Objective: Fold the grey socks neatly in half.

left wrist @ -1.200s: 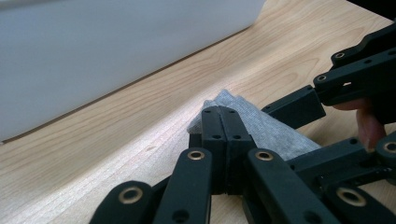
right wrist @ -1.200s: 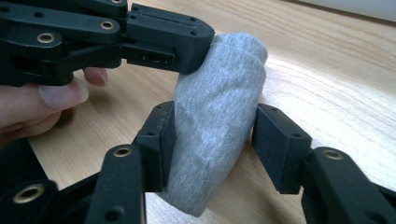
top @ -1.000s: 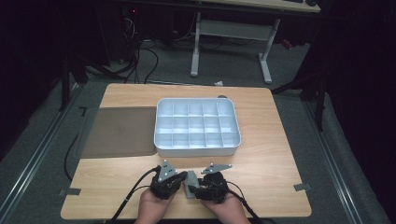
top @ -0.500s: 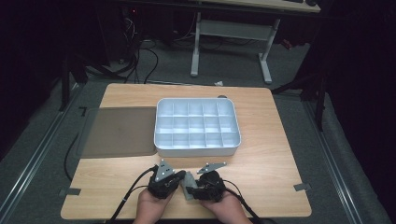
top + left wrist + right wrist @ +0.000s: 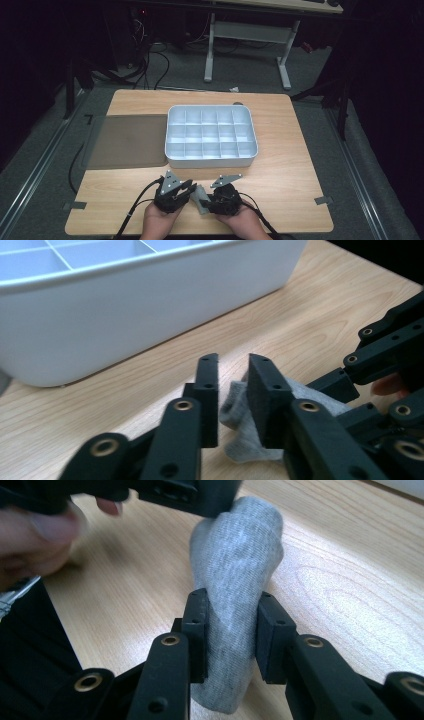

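On the table (image 5: 280, 150), near your edge, you have the sock (image 5: 200, 199) pinched between both tools, with the white tray (image 5: 211, 159) just ahead and a dark mat (image 5: 127, 141) to its left.

Biggest risk first: the tray. Its near wall sits close in front of the left gripper (image 5: 234, 371), so a lift straight forward could knock the wall and shove the whole tray across the wood. Raise before you travel.

Next, the sock itself. It is rolled into a soft grey bundle (image 5: 235, 570), and the right gripper (image 5: 231, 611) has its jaws closed on the lower part, squeezing the fabric between them. The grip sits low on the roll, so the free upper part could flop or unroll if you swing quickly.

Then the left gripper. Its jaws stand a little apart with the sock's edge (image 5: 240, 425) lying between and behind them; I judge it not clamped, only loosely around the cloth. If you pull the two tools apart now, the roll may open, or the cloth may slide out of that side.

Smallest: the two tools are nearly touching, so their linkages could snag each other or the fabric.
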`<state>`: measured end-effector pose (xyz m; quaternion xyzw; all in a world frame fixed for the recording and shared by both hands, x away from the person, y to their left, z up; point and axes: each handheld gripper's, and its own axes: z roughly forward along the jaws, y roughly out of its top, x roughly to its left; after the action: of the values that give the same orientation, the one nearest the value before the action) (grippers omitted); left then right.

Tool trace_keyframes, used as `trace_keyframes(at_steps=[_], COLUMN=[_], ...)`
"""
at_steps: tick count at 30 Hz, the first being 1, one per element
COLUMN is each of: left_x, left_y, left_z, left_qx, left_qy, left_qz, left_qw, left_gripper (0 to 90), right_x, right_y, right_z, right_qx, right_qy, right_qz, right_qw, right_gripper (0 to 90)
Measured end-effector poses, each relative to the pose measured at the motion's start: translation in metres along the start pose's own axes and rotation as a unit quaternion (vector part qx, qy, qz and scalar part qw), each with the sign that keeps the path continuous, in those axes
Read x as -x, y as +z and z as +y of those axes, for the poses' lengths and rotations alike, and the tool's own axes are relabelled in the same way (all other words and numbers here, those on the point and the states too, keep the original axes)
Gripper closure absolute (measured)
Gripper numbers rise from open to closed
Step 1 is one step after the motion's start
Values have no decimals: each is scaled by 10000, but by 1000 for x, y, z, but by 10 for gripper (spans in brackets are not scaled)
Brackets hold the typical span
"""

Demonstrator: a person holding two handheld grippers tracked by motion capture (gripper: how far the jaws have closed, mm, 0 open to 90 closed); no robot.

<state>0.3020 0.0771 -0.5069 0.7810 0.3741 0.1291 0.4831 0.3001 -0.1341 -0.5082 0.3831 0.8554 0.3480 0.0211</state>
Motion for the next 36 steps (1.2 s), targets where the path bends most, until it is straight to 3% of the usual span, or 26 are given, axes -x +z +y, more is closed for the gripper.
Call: trace_keyframes(at_steps=[6, 9, 13, 24, 36], left_x=[-11, -20, -27, -30, -31], left_y=[-24, -29, -31, -30, -31], left_z=[-7, -16, -27, -30, -31], left_qx=[-45, -12, -10, -26, -3], left_qy=[404, 286, 92, 139, 104], left_qz=[430, 577, 574, 518, 419], left_qw=[9982, 9979, 9983, 9986, 9991], left_gripper=[569, 535, 509, 471, 449], right_x=[-4, -1, 7, 32, 44], right_y=[-14, -21, -29, -47, -59], right_z=[2, 4, 6, 4, -1], right_qx=[72, 158, 145, -24, -212], right_qy=[-391, -371, -363, -201, -239], right_qz=[-317, -440, -606, -899, -1248], right_qw=[9987, 9982, 9974, 9957, 9917], right_gripper=[717, 717, 715, 714, 713])
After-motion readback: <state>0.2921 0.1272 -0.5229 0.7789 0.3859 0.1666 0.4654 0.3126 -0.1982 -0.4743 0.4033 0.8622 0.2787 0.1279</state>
